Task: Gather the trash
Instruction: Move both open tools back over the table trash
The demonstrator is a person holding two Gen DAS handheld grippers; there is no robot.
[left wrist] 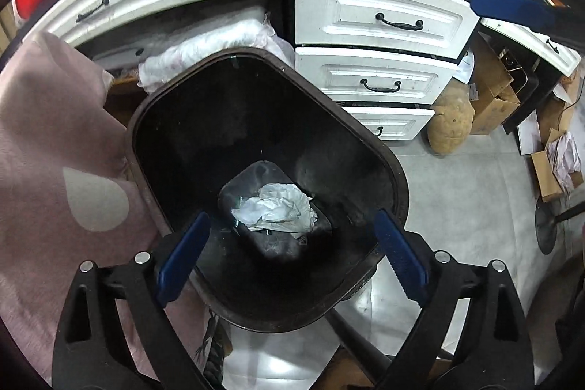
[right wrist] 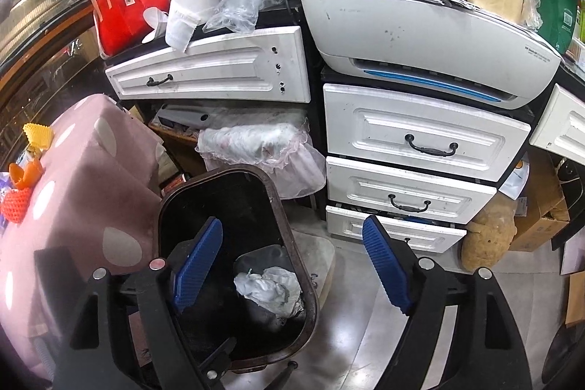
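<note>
A: Where is the trash?

B: A crumpled wad of white paper (left wrist: 276,207) lies on the bottom of the dark, rounded-rectangular plastic waste bin (left wrist: 396,178). It sits straight ahead of the left gripper (left wrist: 292,254), below and between its two blue-padded fingers (left wrist: 400,254).

A: Is that gripper holding anything?

B: No. Its jaws stand wide apart over the bin's near rim, with nothing between them.

A: And the other one?

B: The right gripper (right wrist: 292,262) is spread wide too, holding nothing. From its camera, the same bin (right wrist: 278,207) lies ahead and to the left, the paper (right wrist: 268,287) low between the fingers. Its left finger (right wrist: 197,262) overlaps the bin's opening; its right finger reaches toward the white drawer unit with black handles (right wrist: 420,134).

A: What surrounds the bin?

B: Left of both grippers, a pink cloth with pale spots (left wrist: 55,148) hangs beside the bin. Beyond the bin lies a bundle of sheer white fabric (right wrist: 263,141). Above the drawers sits a white printer with a blue stripe (right wrist: 420,39). To the right of the right gripper, a tan sack (right wrist: 488,233) rests on the grey tiled floor (right wrist: 365,317).
</note>
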